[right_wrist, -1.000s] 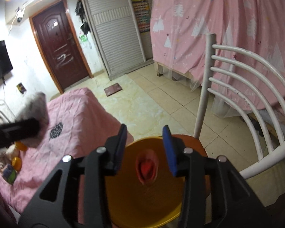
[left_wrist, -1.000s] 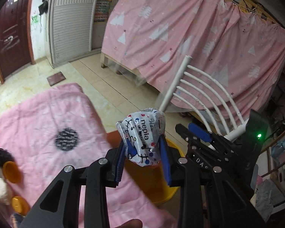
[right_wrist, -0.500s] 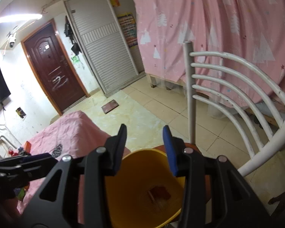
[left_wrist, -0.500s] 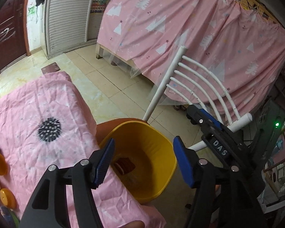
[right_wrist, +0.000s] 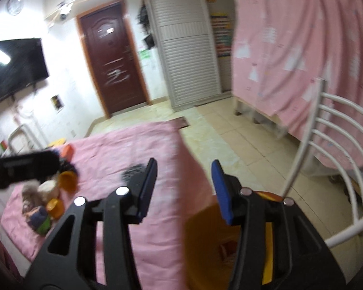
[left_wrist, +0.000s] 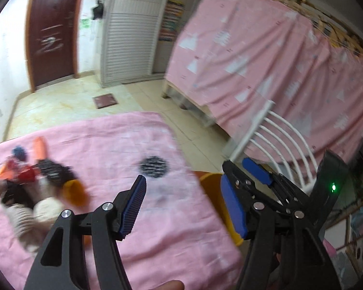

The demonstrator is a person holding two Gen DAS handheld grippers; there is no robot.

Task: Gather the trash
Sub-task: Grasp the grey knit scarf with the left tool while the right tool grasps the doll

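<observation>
Both claws stood open and empty, the right claw (right_wrist: 184, 188) having just widened. The left claw (left_wrist: 184, 205) hung over the pink-covered worktop (left_wrist: 109, 149). The yellow bin (left_wrist: 217, 203) sat at the worktop's right edge, lower centre-right of frame; blurred trash (left_wrist: 31, 188) lay at left.

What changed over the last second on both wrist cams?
The left gripper let go of the printed tissue pack over the yellow bin; its fingers now stand apart, empty. The right gripper has just been opening, nothing between its fingers. Both views swung from the bin toward the clutter pile. Pink cloth and white chair unchanged.
</observation>
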